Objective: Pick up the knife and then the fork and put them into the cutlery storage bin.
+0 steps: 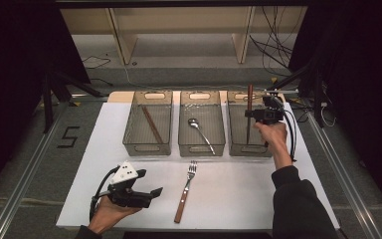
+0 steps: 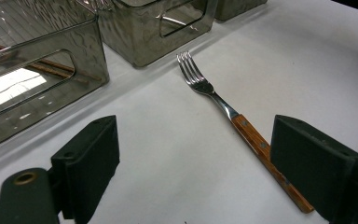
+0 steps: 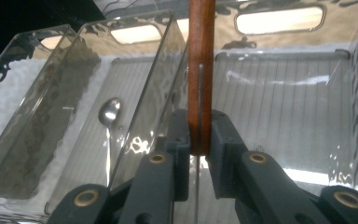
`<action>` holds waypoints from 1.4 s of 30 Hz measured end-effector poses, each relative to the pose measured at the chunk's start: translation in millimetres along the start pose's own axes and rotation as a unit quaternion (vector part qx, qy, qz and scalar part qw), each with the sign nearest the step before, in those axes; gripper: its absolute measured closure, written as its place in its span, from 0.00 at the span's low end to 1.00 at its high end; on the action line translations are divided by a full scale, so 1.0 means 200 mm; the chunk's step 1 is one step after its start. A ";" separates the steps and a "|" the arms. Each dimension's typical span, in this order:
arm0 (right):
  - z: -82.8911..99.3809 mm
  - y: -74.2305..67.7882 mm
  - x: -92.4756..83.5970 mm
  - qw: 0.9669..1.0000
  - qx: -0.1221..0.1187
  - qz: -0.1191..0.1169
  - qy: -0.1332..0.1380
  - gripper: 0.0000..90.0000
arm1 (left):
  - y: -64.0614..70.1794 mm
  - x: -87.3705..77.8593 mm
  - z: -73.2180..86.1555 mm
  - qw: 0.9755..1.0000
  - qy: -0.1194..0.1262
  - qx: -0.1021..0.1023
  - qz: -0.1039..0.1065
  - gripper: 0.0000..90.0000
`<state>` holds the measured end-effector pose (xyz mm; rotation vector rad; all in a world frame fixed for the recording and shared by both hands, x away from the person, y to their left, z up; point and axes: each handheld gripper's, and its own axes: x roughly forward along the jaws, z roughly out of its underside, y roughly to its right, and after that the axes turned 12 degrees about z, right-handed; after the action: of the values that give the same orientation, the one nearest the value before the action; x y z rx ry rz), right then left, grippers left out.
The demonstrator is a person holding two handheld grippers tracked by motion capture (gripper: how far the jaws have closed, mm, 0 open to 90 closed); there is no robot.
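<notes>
My right gripper (image 1: 256,114) is shut on a wooden-handled knife (image 1: 249,98), held upright with the handle up and the blade pointing down into the right clear bin (image 1: 238,149). In the right gripper view the jaws of the right gripper (image 3: 199,135) clamp the brown handle of the knife (image 3: 201,70) above the ribbed floor of the right bin (image 3: 284,93). A fork (image 1: 185,191) with a wooden handle lies on the white table. My left gripper (image 1: 154,195) rests open to the left of it. From the left gripper (image 2: 196,154), the fork (image 2: 223,105) lies just ahead, between the wide jaws.
The middle bin (image 1: 201,149) holds a spoon (image 1: 200,133). The left bin (image 1: 146,148) holds brown chopsticks (image 1: 151,124). All three bins stand in a row at the back of the white tabletop (image 1: 238,194). Cables and a shelf frame lie beyond the table.
</notes>
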<state>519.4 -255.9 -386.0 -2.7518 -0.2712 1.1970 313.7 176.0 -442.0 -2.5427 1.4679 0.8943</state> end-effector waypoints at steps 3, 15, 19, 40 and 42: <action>0.01 -0.01 0.02 1.000 0.002 0.000 -0.006 0.89 | 0.00 0.00 0.00 1.000 0.000 -0.001 0.000 0.17; 0.04 -0.01 0.05 0.999 0.016 0.017 -0.025 0.67 | 0.00 0.00 0.00 1.000 0.000 -0.001 0.000 0.17; 0.03 -0.03 0.01 1.000 0.005 0.004 -0.010 0.60 | -0.01 0.00 0.00 1.000 0.003 -0.004 -0.003 0.17; 0.33 -0.36 -0.33 0.984 -0.113 -0.131 0.046 0.39 | -0.03 -0.03 0.00 0.999 0.022 -0.017 -0.018 0.16; 0.37 -0.38 -0.34 0.982 -0.120 -0.139 0.045 0.39 | -0.03 -0.03 0.00 0.999 0.024 -0.016 -0.019 0.16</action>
<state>410.2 -192.2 -373.8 -2.8298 -0.8081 1.0246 315.7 185.0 -440.5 -2.6227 1.4251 0.8640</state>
